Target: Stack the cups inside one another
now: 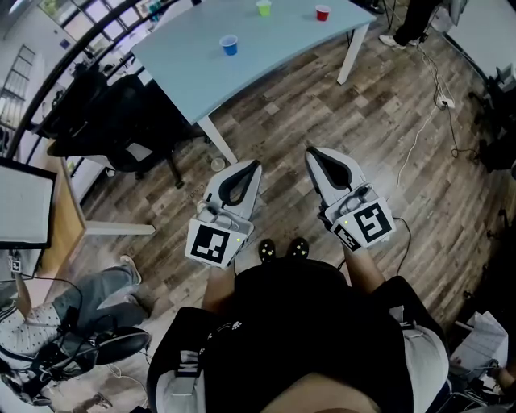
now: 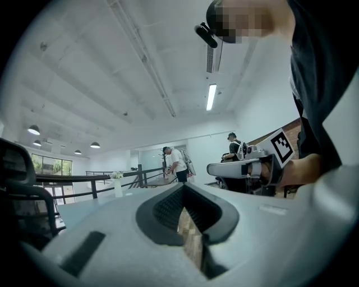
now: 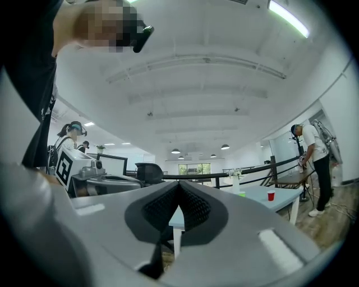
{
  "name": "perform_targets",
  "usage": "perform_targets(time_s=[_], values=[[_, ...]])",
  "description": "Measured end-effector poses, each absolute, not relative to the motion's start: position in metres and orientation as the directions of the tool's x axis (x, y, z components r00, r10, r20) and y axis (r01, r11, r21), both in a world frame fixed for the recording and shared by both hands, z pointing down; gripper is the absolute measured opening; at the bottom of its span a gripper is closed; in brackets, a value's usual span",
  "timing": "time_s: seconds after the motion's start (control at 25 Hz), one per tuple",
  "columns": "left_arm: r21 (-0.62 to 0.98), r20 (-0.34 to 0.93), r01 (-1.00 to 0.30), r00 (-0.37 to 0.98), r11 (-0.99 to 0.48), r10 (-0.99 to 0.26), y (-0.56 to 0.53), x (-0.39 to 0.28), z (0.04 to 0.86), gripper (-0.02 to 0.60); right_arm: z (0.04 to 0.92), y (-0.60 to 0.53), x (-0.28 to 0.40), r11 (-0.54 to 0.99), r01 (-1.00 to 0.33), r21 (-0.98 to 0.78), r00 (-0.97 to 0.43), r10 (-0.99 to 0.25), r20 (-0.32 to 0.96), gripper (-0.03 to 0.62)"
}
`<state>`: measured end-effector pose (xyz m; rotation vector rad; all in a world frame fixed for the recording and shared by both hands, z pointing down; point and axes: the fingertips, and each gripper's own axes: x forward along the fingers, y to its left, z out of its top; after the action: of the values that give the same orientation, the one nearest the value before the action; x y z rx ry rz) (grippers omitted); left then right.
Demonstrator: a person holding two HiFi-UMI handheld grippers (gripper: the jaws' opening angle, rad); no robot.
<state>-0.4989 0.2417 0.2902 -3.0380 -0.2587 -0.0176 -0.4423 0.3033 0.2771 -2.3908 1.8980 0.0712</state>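
Three cups stand apart on the pale blue table (image 1: 185, 77) at the top of the head view: a blue cup (image 1: 230, 45), a green cup (image 1: 264, 8) and a red cup (image 1: 322, 13). The right gripper view shows the red cup (image 3: 271, 195) and the green cup (image 3: 242, 194) far off on the table (image 3: 261, 199). My left gripper (image 1: 251, 165) and right gripper (image 1: 313, 152) are held level side by side over the wooden floor, well short of the table. Both are shut and hold nothing. The jaw tips meet in the left gripper view (image 2: 184, 185) and the right gripper view (image 3: 179, 183).
A black office chair (image 1: 121, 121) stands left of the table, beside a wooden desk with a monitor (image 1: 24, 202). A seated person's legs (image 1: 89, 294) are at lower left. Another person stands by the table's far corner (image 1: 415, 24). White cables (image 1: 419, 133) trail over the floor on the right.
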Motion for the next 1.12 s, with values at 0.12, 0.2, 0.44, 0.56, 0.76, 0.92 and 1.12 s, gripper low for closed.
perform_targets(time_s=[0.12,0.2,0.44,0.56,0.76,0.92,1.12], values=[[-0.095,0.019,0.169,0.986,-0.981,0.168,0.245,-0.494,0.290,-0.009,0.276,0.306,-0.437,-0.227,-0.973,-0.036,0.230,-0.969,-0.095,0.002],[-0.092,0.021,0.169,0.986,-0.981,0.168,0.246,-0.491,0.290,-0.009,0.275,0.308,-0.433,-0.226,-0.974,-0.032,0.228,-0.969,-0.096,0.002],[-0.092,0.021,0.169,0.986,-0.981,0.168,0.244,-0.474,0.291,-0.009,0.274,0.307,-0.417,-0.222,-0.975,-0.024,0.223,-0.969,-0.102,0.002],[-0.097,0.020,0.167,0.986,-0.981,0.166,0.250,-0.468,0.292,-0.009,0.275,0.313,-0.412,-0.219,-0.975,-0.021,0.220,-0.969,-0.108,0.002],[-0.092,0.029,0.166,0.986,-0.982,0.164,0.252,-0.454,0.298,-0.009,0.279,0.318,-0.396,-0.219,-0.976,-0.020,0.220,-0.970,-0.101,0.002],[-0.076,0.034,0.156,0.987,-0.985,0.154,0.251,-0.443,0.302,-0.009,0.284,0.321,-0.384,-0.223,-0.974,-0.028,0.225,-0.970,-0.093,0.000],[-0.060,0.054,0.165,0.985,-0.984,0.162,0.254,-0.431,0.313,-0.009,0.297,0.327,-0.371,-0.239,-0.970,-0.049,0.242,-0.967,-0.073,0.000]])
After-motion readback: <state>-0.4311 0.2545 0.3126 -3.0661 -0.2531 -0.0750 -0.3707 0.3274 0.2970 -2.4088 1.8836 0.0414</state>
